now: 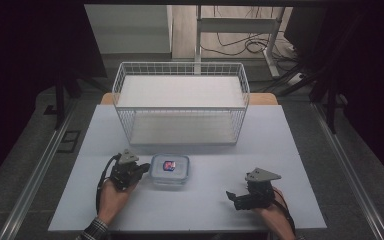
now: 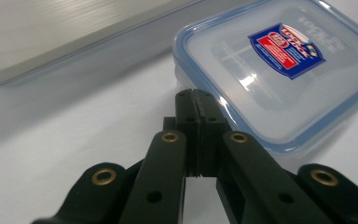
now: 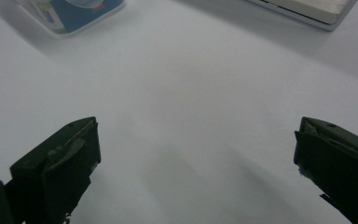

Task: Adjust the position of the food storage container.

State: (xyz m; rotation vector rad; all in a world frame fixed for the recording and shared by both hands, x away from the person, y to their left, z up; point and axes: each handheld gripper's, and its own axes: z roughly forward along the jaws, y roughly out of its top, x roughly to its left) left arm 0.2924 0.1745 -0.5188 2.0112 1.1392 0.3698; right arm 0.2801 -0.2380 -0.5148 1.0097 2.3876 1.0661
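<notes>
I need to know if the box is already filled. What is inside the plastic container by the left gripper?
Through the clear lid of the container no contents show. The red-and-blue label covers part of the inside, so that spot cannot be checked.

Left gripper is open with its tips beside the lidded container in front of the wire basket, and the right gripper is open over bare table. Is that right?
Not quite: the left gripper is shut, its jaws pressed together with nothing between them, as the left gripper view shows. The rest holds: it sits beside the lidded container in front of the wire basket, and the right gripper is open over bare table.
</notes>
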